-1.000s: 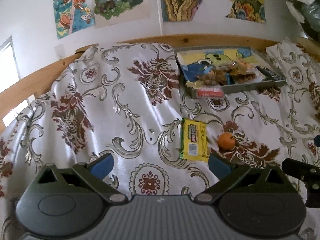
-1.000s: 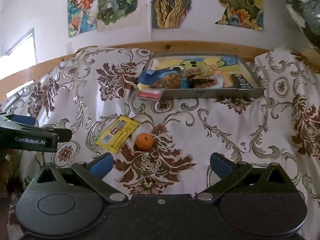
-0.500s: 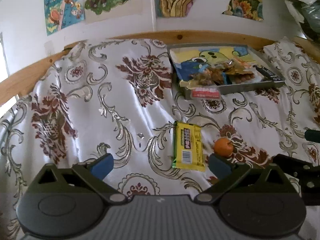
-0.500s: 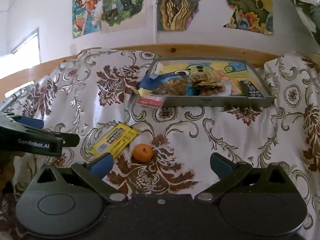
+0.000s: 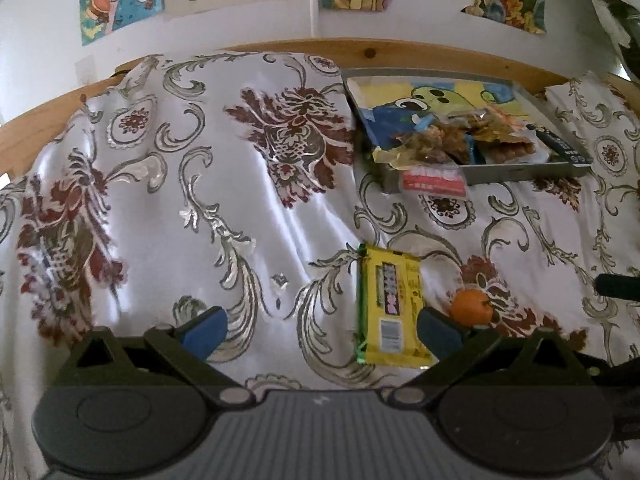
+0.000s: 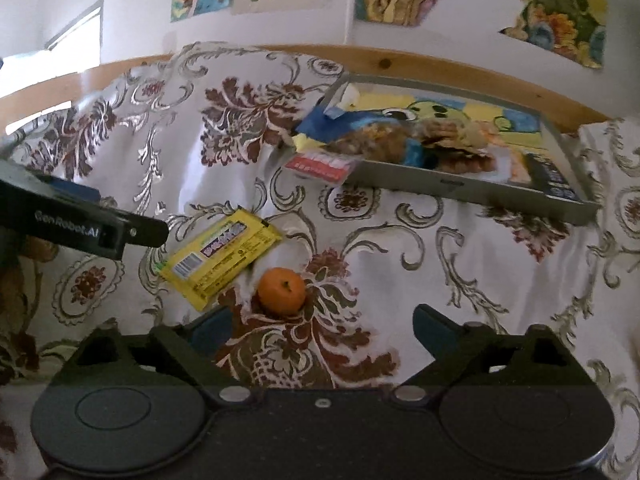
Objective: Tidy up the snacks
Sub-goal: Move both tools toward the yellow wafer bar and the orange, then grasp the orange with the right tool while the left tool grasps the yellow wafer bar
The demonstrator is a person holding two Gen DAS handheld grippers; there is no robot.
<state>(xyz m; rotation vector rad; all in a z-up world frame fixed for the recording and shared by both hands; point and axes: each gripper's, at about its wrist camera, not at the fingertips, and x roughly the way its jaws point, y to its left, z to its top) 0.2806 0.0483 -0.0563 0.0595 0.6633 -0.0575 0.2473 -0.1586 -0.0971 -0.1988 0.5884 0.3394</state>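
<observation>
Patterned cloth (image 5: 208, 208) covers whole surface. Tray (image 6: 460, 190) sits far right on cloth, near wooden rail (image 6: 420, 66) – snack packets (image 6: 420, 144) piled inside, one packet (image 6: 320, 165) hanging over tray's near-left edge. Snack bar (image 6: 222, 252) lies on cloth, nearer than tray and left of it. Orange (image 6: 281, 291) just right of bar – slightly nearer, apart from it.

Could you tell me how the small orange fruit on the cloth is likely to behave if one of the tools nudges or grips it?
The orange fruit looks round, so a nudge would probably roll it across the glossy patterned cloth. It sits free beside the yellow snack packet, with nothing clearly blocking it. Its curved skin may slip between flat pads, so a centred grip seems wise.
</observation>
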